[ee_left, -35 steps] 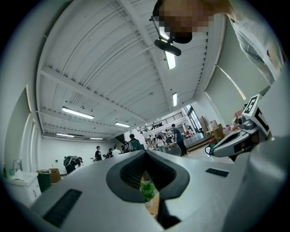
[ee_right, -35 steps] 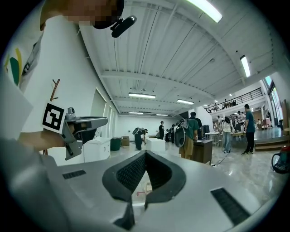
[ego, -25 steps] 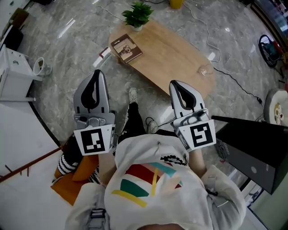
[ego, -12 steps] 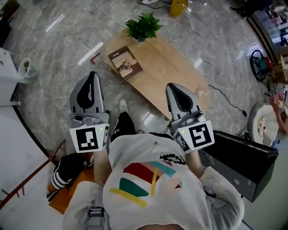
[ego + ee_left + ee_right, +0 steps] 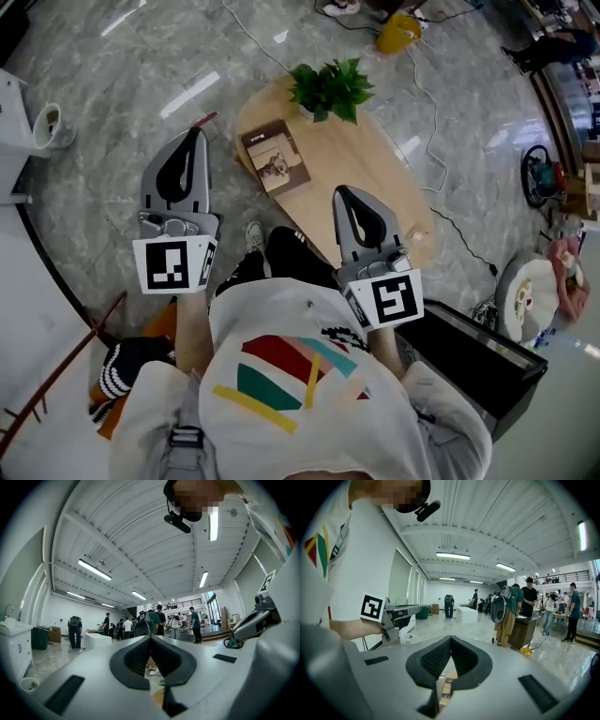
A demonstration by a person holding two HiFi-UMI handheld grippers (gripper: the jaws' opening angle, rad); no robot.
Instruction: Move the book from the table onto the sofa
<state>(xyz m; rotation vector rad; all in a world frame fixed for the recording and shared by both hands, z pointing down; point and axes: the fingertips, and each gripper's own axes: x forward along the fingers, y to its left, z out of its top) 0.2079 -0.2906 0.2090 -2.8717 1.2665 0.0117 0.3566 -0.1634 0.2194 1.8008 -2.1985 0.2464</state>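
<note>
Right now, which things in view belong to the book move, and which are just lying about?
Job: book, table, left tool and right tool, both shut and empty.
Lying about: plant, cup, black box.

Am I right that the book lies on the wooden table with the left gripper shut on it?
Not quite: the left gripper is shut on nothing, apart from the book, as the head view shows; the book does lie on the wooden table.

Bench (image 5: pixel 361 183), one; book (image 5: pixel 277 157), one; potted plant (image 5: pixel 330 87), one (at the bench's far edge); claws, two: left claw (image 5: pixel 193 143), right claw (image 5: pixel 346 198).
</note>
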